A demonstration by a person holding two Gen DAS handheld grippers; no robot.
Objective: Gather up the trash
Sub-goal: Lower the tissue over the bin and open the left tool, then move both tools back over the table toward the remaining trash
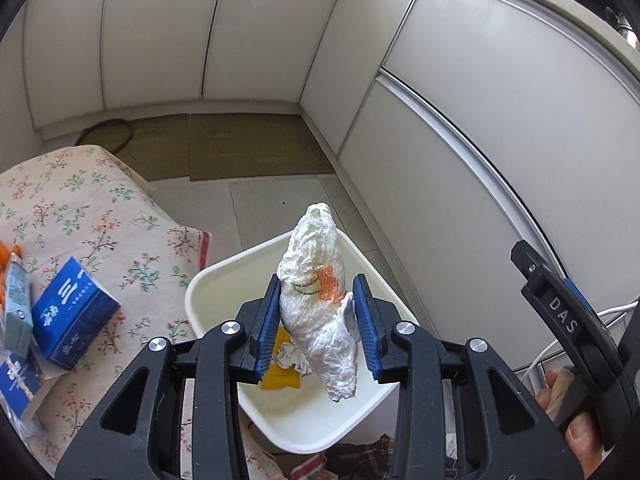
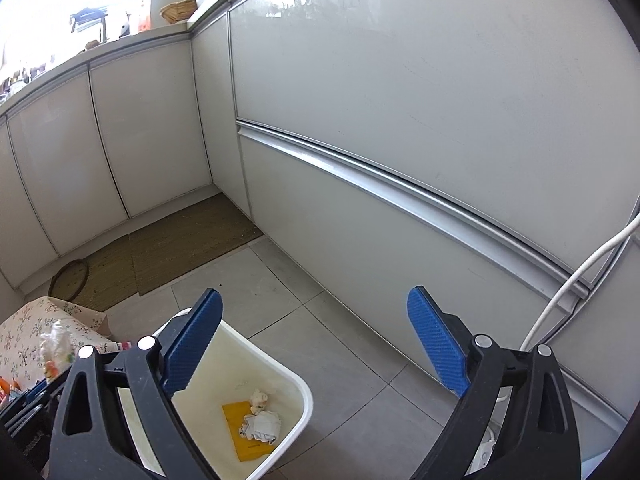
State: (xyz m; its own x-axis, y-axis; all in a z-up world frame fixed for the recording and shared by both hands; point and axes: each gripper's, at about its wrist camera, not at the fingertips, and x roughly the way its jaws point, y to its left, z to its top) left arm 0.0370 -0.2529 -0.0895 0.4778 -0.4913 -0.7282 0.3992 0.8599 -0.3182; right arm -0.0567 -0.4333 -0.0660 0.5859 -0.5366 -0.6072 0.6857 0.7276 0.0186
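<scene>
floral cloth: soft printed fabric, small flower pattern, draped over a rounded surface at far left; what's under it I can't see.
blue boxes: cardboard, glossy dark blue w/ white print, lying on the cloth; a paler one beside it is cut by the frame edge, text too small to read.
left hand-held gripper: black plastic arms, ribbed blue pads, jaws narrowed & clamped on the tissue wad, one pad on each side.
tissue wad: crinkled white paper, long lumpy shape, orange smear & thin green line mid-body; held upright-ish above the bin, not touching it as far as I can tell.
bin: white smooth plastic, rounded-rectangle rim, standing on grey floor tiles beside the cloth; near corner hidden behind my gripper arms.
bin contents: flat yellow card on the bottom, w/ crumpled paper balls lying on it.
right hand-held gripper: same build, jaws spread wide, nothing between the pads; left pad overlaps the bin rim in view, contact unclear.
woven mat: coarse brown fibre, flat, at the foot of the glossy white cabinets.
white cable: round, curves down at far right, lower end out of sight.
</scene>
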